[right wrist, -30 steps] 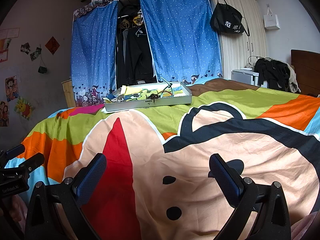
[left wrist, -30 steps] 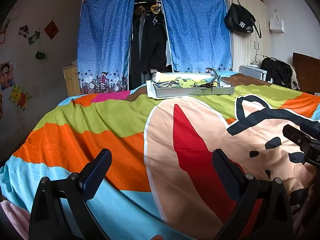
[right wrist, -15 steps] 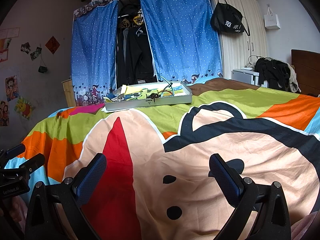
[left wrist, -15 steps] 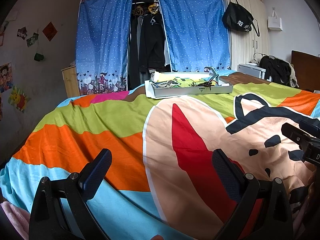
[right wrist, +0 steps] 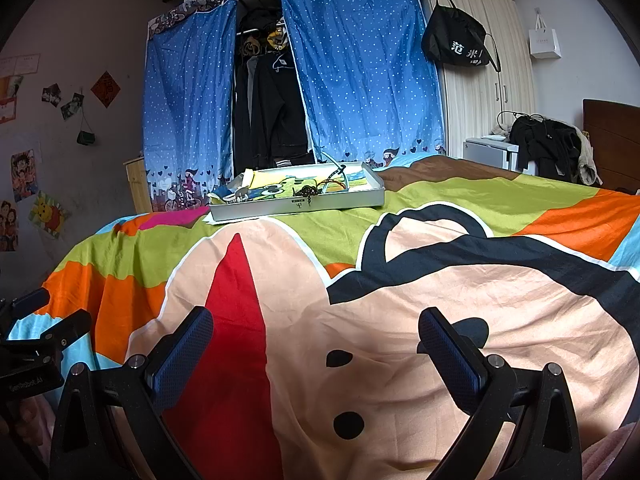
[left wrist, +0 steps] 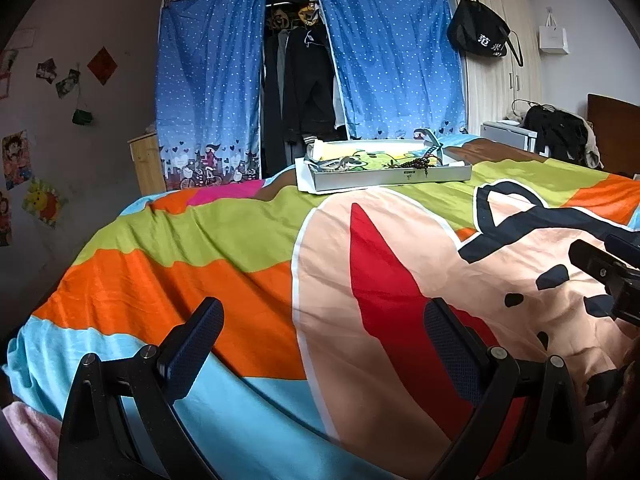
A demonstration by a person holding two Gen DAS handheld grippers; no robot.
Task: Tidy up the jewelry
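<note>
While hovering low over the near end of the bright cartoon-print cotton bedspread (left wrist: pixel 192 280), carrying nothing on the left: wide-spread jaws on the black-framed, blue-padded left gripper (left wrist: pixel 322 308), pointed straight up the bed, probably for a clear line to the goods. Further along, well apart from both tools and near the far edge of the bed: shallow pale-grey rectangular tray (left wrist: pixel 360 184), sitting flat on the cover. Inside it, toward the left end, a small heap of pale pieces (left wrist: pixel 336 165), too small to name; toward the right, a string of dark round beads (left wrist: pixel 416 164) spilling onto the front wall, with a teal strap-like piece (left wrist: pixel 432 140) arching up just behind. All kept together in one tray, likely so nothing gets lost in the folds of the cloth. Over on the right, same story for the matching black-and-blue right gripper (right wrist: pixel 316 316): jaws wide, empty, level with its partner. Hard to call the stage: fits jewelry gathered and waiting for sorting, fits equally a tray done with and tools pulled back.
</note>
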